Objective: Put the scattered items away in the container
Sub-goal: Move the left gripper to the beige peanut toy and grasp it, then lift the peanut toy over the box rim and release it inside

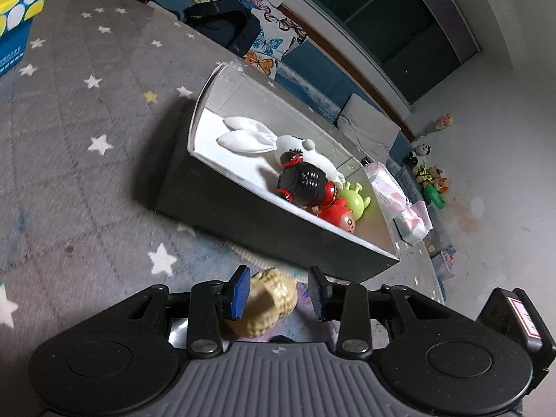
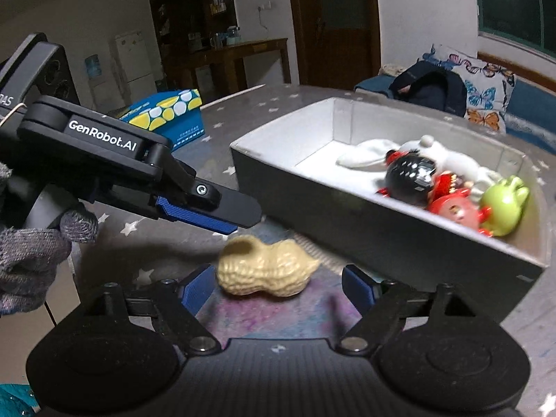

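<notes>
A tan peanut toy (image 2: pixel 266 267) lies on the star-patterned cloth just in front of the grey box (image 2: pixel 382 232). My left gripper (image 1: pixel 279 293) is open with its fingers on either side of the peanut (image 1: pixel 269 307); it also shows in the right wrist view (image 2: pixel 222 213), just above the peanut. My right gripper (image 2: pixel 279 286) is open and empty, its fingers flanking the near side of the peanut. The box (image 1: pixel 243 215) holds a white rabbit plush (image 1: pixel 264 139), a black-haired doll (image 1: pixel 305 182), a red toy (image 1: pixel 338 217) and a green toy (image 1: pixel 354 201).
A blue and yellow carton (image 2: pixel 170 114) stands on the table behind the left gripper. A pink packet (image 1: pixel 399 198) lies beyond the box. A dark backpack (image 1: pixel 222 24) and a butterfly cushion (image 1: pixel 271 34) sit on the bench past the table edge.
</notes>
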Tool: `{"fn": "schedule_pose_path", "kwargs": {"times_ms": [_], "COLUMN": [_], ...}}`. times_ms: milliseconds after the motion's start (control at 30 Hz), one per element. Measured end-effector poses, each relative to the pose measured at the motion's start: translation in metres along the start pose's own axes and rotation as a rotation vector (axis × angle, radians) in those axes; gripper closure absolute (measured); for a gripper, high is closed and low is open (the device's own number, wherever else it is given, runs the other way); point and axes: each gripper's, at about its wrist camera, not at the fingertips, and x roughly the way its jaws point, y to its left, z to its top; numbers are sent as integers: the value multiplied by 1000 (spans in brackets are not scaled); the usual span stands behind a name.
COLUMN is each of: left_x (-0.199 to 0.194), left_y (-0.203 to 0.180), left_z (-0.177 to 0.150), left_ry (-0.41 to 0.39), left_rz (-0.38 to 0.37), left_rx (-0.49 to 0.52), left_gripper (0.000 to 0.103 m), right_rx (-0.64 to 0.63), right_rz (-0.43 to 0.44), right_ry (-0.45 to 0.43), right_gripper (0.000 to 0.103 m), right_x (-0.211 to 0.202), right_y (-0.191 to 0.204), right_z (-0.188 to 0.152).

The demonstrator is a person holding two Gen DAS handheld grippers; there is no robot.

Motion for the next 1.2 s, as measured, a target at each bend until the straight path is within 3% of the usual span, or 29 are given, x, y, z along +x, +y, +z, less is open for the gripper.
{"fn": "schedule_pose_path", "kwargs": {"times_ms": [333, 767, 1200], "left_x": [4, 8, 12], "left_y": [10, 14, 10], "left_z": [-5, -10, -5], "left_ry": [14, 28, 38], "left_rz": [14, 27, 40], "left_rx": [-1, -8, 8], "left_gripper": [64, 64, 63], "right_rx": [15, -9, 23], "right_rz": [-8, -30, -31], "right_ry": [24, 7, -3], "right_gripper": [21, 33, 32], "right_x": [21, 22, 27], "right_y": [6, 11, 4], "right_z": [-3, -4, -3]}}
